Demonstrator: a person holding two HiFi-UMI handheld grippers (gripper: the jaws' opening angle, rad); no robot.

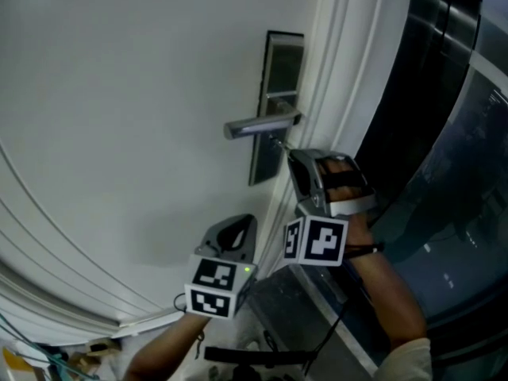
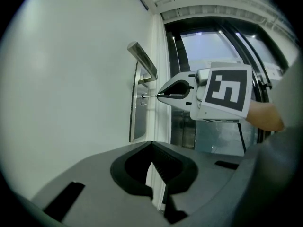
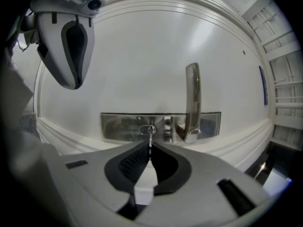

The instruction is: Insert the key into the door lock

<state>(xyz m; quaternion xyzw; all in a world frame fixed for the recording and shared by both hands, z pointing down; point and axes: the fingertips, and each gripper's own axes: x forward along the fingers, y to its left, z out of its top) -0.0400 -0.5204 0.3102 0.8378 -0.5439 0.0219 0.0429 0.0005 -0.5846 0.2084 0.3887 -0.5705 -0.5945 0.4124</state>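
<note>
Metal key (image 3: 149, 140), clamped in the right gripper (image 3: 149, 148), meets the lock's keyhole (image 3: 147, 129); left gripper (image 2: 152, 148) closed, empty.

I see the slim silver key (image 3: 150, 139), end-on, its tip meeting the oval keyhole (image 3: 147, 129) of the brushed-steel lock plate (image 3: 118, 126).

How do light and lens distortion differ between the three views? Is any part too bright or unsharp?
Head view: dim and flat, with a pale highlight on the door handle. Left gripper view: fisheye with black corners, and the window behind the right gripper is the brightest area. Right gripper view: the door mouldings bend into arcs; the lock plate shows blurred reflections.
</note>
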